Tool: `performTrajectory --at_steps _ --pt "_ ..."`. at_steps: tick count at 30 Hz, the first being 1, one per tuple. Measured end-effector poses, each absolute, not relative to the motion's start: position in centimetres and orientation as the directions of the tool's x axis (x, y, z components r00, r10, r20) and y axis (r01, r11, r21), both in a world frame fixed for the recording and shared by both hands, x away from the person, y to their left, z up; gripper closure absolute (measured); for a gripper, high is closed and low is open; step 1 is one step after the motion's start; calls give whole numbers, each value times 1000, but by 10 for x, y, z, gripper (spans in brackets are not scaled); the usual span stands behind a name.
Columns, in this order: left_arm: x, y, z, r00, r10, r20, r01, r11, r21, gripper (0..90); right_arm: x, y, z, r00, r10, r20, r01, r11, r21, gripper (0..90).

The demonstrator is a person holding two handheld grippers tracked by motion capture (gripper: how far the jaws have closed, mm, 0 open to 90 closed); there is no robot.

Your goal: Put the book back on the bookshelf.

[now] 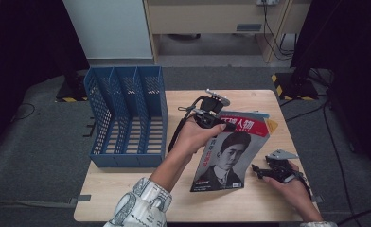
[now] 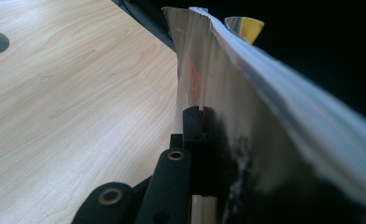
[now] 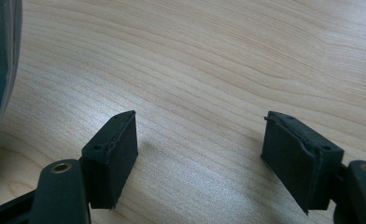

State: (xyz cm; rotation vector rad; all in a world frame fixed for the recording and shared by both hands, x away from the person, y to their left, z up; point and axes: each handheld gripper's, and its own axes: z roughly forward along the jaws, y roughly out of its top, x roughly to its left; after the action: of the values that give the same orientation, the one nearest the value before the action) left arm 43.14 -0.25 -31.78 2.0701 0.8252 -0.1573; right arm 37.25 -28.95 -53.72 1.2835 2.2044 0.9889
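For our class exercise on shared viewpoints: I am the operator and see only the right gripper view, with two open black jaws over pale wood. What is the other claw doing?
Observer: The left claw is shut on the top edge of a glossy magazine with a black-and-white portrait cover.
Operator: Does it lie flat?
Observer: No, it hangs tilted from that grip, with its lower edge down by the pale wooden table.
Operator: Where could it be filed?
Observer: A blue plastic mesh file rack with three slots stands at the table's left end.
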Motion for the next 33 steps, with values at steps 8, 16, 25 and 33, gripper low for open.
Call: performTrajectory --at_steps 8,16,25,33 --pt "431 0 -312 766 492 -414 614 -367 699 863 373 -289 -537 -499 867 6 581 329 745 269" --pt "431 6 -306 761 505 -406 611 -349 710 863 372 -289 -537 -499 866 7 580 329 745 269" --pt "433 14 -300 742 520 -423 624 -305 719 862 373 -288 -537 -502 865 10 582 330 743 262" --pt "434 19 -295 736 519 -434 628 -286 724 862 374 -287 -537 -511 860 5 578 340 742 255"
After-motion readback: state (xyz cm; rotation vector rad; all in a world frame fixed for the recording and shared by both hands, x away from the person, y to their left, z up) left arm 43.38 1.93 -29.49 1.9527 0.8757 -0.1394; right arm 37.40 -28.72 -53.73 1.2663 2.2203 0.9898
